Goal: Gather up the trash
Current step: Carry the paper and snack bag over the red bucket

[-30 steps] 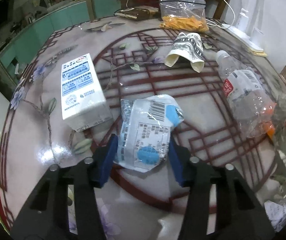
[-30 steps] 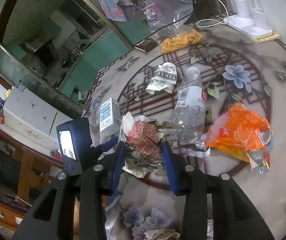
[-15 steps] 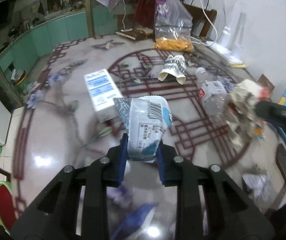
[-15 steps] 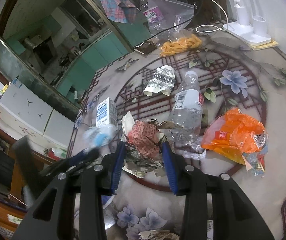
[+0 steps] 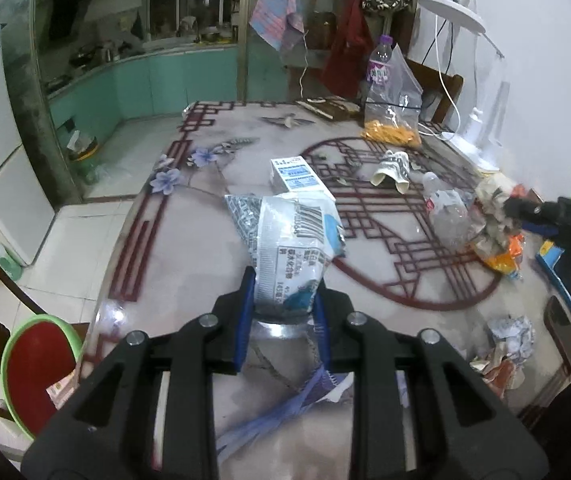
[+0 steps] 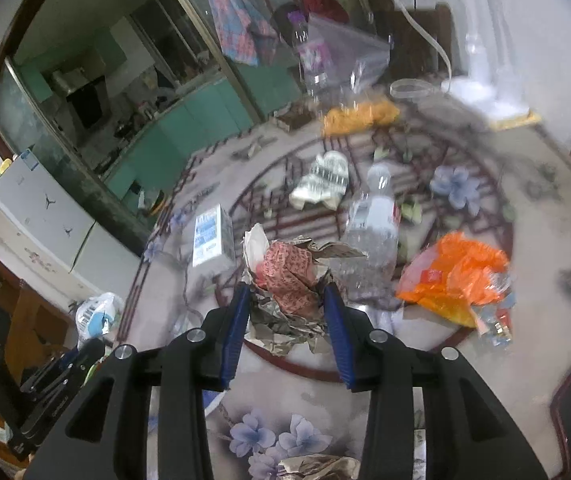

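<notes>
Left wrist view: left gripper clamps the lower end of a white-and-blue plastic pouch, blue pads pressed on both sides; pouch is off the table, in the air over its near-left part.
Pouch axis: long axis runs away from the camera along the fingers; barcode end points up and forward, pinched end toward the camera.
Why held so: judged, a grip at one narrow end lets the limp pouch hang free of the other litter while it is carried.
Right wrist view: right gripper is closed on a crumpled wad of paper, red-printed on top, grey and torn below; pads squeeze it from both sides.
Wad position: just above the table, in front of the clear plastic bottle; no clear long axis, a rough ball with loose flaps up and to the right.
Why held so: judged, a centre squeeze keeps the loose scraps together.
Not yet collected: milk carton lying flat, long axis pointing away; crushed paper cup, mouth toward the camera; bottle on its side, cap end pointing away; orange plastic wrapper; crumpled white paper at the near-right edge.
Possible bin: green-rimmed red container below the table's left edge; judged, not sure it is the bin.
Blur: right view smeared, small print unreadable.
</notes>
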Demonstrator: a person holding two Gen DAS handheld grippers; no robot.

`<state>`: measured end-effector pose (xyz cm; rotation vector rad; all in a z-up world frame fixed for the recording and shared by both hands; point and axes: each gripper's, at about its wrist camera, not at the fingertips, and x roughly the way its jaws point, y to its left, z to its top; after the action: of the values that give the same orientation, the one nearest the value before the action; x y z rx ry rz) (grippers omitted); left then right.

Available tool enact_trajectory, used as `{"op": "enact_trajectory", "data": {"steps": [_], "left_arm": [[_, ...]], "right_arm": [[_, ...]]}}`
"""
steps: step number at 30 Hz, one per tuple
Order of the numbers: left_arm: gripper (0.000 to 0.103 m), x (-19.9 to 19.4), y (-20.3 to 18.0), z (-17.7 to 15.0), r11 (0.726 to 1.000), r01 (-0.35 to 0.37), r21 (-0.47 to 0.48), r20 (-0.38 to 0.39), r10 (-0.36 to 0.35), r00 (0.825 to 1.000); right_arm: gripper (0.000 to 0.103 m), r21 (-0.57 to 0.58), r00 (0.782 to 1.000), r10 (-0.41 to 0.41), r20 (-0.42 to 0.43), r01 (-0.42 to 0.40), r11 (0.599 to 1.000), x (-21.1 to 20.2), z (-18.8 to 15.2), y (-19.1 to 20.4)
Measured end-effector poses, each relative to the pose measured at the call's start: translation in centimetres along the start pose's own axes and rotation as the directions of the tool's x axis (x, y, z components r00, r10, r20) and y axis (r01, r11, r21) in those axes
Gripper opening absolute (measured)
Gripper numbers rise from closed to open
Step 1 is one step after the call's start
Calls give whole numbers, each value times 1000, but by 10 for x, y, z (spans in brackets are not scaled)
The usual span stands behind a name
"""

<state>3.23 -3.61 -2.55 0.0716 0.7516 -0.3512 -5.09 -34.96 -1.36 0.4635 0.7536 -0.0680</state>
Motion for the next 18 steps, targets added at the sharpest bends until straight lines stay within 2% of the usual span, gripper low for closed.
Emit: {"op": "enact_trajectory", "data": {"steps": [6, 14, 18], "left_arm": [[26, -14, 6, 0, 1000, -19, 16, 51, 18, 999], [26, -24, 27, 0, 999, -25, -24, 73, 27, 997], [26, -30, 32, 0, 999, -34, -25, 89, 36, 995]], "right_arm": [[38, -14, 997, -10, 81, 11, 1000, -21, -11, 20], [38, -103, 992, -26, 124, 39, 994, -30, -28, 55], [38, -109, 992, -16, 124, 30, 994, -29, -37, 66]]}}
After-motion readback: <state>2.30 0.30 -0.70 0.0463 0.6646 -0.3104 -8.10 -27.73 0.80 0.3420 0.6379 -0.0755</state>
